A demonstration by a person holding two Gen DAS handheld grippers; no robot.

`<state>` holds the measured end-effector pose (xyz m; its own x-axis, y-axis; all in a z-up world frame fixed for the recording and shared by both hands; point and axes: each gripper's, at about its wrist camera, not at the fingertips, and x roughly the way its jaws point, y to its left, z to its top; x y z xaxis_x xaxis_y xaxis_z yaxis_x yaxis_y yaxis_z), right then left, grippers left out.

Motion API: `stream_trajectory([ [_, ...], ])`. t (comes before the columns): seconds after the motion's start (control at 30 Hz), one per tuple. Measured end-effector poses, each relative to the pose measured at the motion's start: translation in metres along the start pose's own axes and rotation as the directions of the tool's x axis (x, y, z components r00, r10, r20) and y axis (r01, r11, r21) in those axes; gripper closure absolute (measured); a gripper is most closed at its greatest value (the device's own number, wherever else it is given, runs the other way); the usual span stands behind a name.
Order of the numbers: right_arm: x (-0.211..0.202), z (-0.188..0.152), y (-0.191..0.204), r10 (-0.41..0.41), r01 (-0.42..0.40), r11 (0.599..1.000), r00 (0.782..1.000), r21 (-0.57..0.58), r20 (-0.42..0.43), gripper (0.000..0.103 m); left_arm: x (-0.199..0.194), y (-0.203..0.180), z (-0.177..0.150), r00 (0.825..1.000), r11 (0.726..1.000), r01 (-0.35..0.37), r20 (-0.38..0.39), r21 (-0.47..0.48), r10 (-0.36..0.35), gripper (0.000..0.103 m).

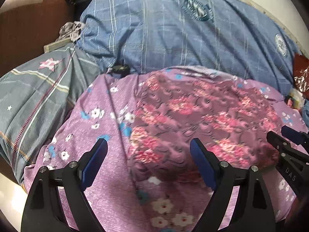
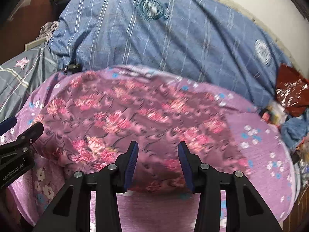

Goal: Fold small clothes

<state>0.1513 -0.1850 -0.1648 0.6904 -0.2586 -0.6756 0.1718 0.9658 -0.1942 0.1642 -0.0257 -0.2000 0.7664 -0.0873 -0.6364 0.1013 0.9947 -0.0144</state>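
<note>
A small garment (image 1: 202, 116) of soft mauve cloth lies spread flat on the lilac bedsheet (image 1: 108, 166), its surface covered with a dense print of pink and red flower clusters and dark swirls — the weave is too blurred to make out. In the right wrist view its near hem (image 2: 158, 188) runs as a rounded edge close to the near edge of the bed, and its far side reaches toward the blue quilt (image 1: 173, 34).

The bedsheet is a paler, finely ribbed fabric scattered with small white and blue blossoms. The quilt behind is a puffy, heaped mass of blue cotton crossed by pale stripes, with a round embroidered badge (image 2: 152, 7) on it. At the left edge of the bed sits a grey striped pillow (image 1: 38, 89) bearing a pink star, and a brown upholstered headboard (image 1: 29, 25) stands beyond it. Crumpled red cloth (image 2: 291, 90) lies at the right edge.

The left gripper (image 1: 148, 145) hangs over the garment's left part with its blue-padded jaws spread wide and nothing between them. The right gripper (image 2: 158, 147) hangs above the near hem — its jaws also parted, holding nothing, the gap narrower than the left's.
</note>
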Motion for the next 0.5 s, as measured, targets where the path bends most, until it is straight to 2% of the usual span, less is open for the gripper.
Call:
stream_trajectory([
  [0.1, 0.017, -0.001, 0.006, 0.058, -0.057, 0.998, 0.997, 0.026, -0.058, 0.059, 0.012, 0.004, -0.002, 0.999, 1.000, -0.018, -0.046, 0.001, 0.018, 0.015],
  [0.2, 0.037, -0.001, 0.007, 0.123, -0.114, 0.990, 0.985, 0.078, -0.125, 0.059, 0.032, 0.005, -0.008, 0.991, 0.999, -0.037, -0.130, 0.013, 0.038, 0.015],
  [0.27, 0.047, -0.003, 0.007, 0.127, -0.113, 0.989, 0.978, 0.094, -0.163, 0.059, 0.040, 0.007, -0.011, 0.984, 1.000, -0.031, -0.175, 0.002, 0.031, 0.015],
  [0.33, 0.059, -0.007, 0.004, 0.162, -0.138, 0.982, 0.964, 0.125, -0.210, 0.058, 0.043, 0.009, -0.013, 0.981, 1.000, -0.022, -0.192, -0.016, 0.018, 0.015],
  [0.5, 0.058, -0.011, -0.011, 0.246, -0.208, 0.961, 0.942, 0.181, -0.226, 0.058, 0.044, 0.008, -0.016, 0.975, 1.000, -0.019, -0.222, -0.006, 0.017, 0.015],
])
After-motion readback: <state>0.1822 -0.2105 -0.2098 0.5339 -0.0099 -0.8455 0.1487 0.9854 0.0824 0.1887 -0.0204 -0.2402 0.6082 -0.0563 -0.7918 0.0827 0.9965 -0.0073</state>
